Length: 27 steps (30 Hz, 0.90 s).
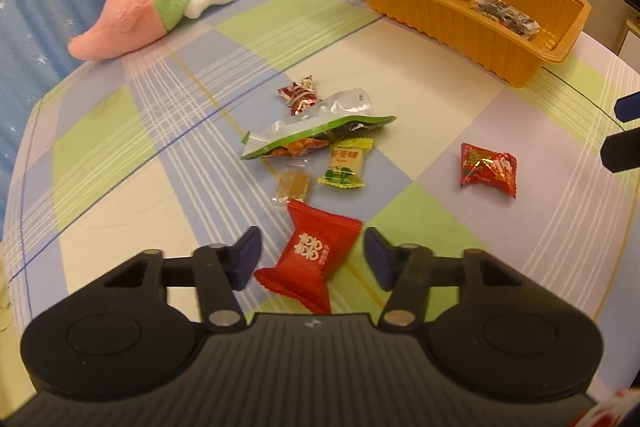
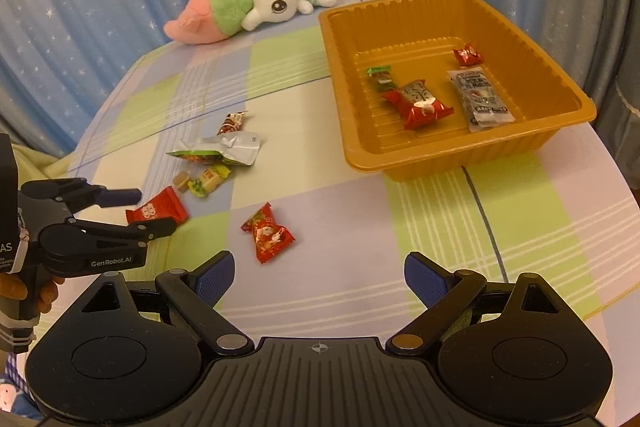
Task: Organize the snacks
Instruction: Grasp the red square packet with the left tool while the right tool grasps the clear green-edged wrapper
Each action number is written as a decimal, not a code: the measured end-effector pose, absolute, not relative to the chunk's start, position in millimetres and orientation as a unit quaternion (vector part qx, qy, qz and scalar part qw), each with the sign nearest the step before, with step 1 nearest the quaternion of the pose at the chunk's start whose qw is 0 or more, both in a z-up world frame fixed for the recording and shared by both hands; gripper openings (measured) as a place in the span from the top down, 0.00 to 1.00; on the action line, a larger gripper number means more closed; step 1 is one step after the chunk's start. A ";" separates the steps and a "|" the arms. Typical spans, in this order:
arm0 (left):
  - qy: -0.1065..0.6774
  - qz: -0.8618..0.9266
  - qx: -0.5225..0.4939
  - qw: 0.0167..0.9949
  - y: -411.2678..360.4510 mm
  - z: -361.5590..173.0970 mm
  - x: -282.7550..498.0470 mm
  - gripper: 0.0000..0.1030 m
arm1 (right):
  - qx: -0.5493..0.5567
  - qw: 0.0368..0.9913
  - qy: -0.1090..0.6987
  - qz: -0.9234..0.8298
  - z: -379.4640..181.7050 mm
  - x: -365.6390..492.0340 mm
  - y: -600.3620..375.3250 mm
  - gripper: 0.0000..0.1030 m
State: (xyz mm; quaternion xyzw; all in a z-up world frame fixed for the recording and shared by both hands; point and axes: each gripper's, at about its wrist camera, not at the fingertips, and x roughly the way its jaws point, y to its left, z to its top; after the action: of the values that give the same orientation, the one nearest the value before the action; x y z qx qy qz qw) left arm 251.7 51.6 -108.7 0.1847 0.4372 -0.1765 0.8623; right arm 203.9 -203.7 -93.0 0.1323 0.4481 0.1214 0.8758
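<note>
left gripper (image 1: 308,255) spread around red packet (image 1: 310,263), lower end hidden | right gripper (image 2: 320,277) spread, empty

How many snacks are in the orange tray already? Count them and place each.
4: a small red candy at the far right, a clear packet below it, a red pack mid-tray, a green-ended one beside it.
</note>
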 end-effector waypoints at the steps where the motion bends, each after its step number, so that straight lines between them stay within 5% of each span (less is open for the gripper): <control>1: 0.441 -0.178 0.182 0.861 51.6 -109.3 252.0 0.54 | 0.132 0.876 0.448 0.123 -92.6 204.3 -203.0 0.11; 6: 0.452 -0.172 0.159 0.860 57.3 -111.7 251.6 0.77 | 0.125 0.876 0.445 0.137 -92.1 208.6 -193.3 0.11; 18: 0.449 -0.119 0.079 0.882 106.3 -93.8 235.7 0.77 | 0.092 0.877 0.431 0.190 -90.7 229.3 -152.2 0.11; 27: 0.443 -0.050 0.031 0.895 157.7 -78.6 223.8 0.78 | 0.040 0.884 0.403 0.232 -97.6 264.6 -114.8 0.30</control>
State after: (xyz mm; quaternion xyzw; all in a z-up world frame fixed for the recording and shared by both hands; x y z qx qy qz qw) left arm 223.8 157.7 -78.6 0.0315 0.4427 -0.0498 0.8947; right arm 264.6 -114.8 -97.6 0.0402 0.4033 0.2323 0.8842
